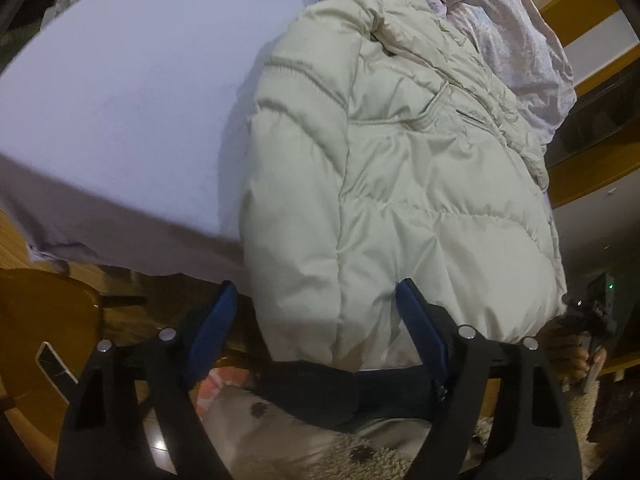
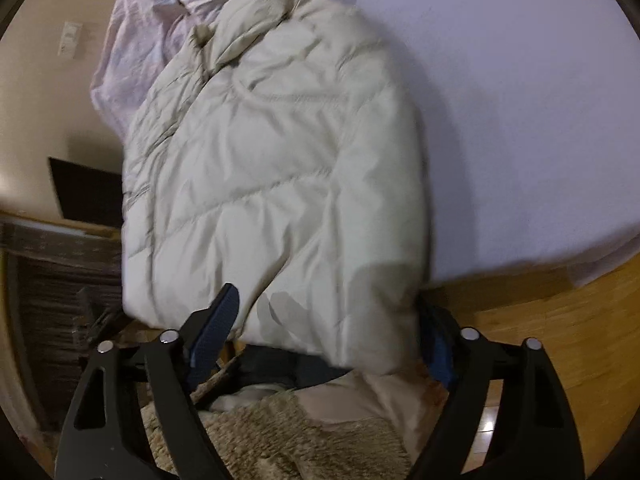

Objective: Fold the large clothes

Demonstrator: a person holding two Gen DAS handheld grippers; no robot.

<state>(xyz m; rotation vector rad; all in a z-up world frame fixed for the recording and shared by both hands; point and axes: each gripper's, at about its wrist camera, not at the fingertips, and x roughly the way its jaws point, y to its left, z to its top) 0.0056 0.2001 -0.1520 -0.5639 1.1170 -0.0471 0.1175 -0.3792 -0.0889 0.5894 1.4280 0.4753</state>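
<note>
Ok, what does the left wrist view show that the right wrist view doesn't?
Only the left wrist view: the other gripper with a hand at far right, and a wooden chair at lower left.

Only the right wrist view: a wall switch plate and a dark flat panel at left.

Both: the cream puffer jacket lying on the white bed sheet, its hem between open blue-padded fingers, with crumpled pinkish bedding behind.

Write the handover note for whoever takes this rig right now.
Left tongs: open, straddling the near hem of the puffer jacket, not clamped.
Right tongs: open at the same hem, one finger partly hidden behind it.
Jacket lies lengthwise on the white bed, hem hanging over the near edge, collar toward a crumpled pink quilt.
Done: jacket narrowed lengthwise, it seems.
Left: grip hem, fold toward collar.
</note>
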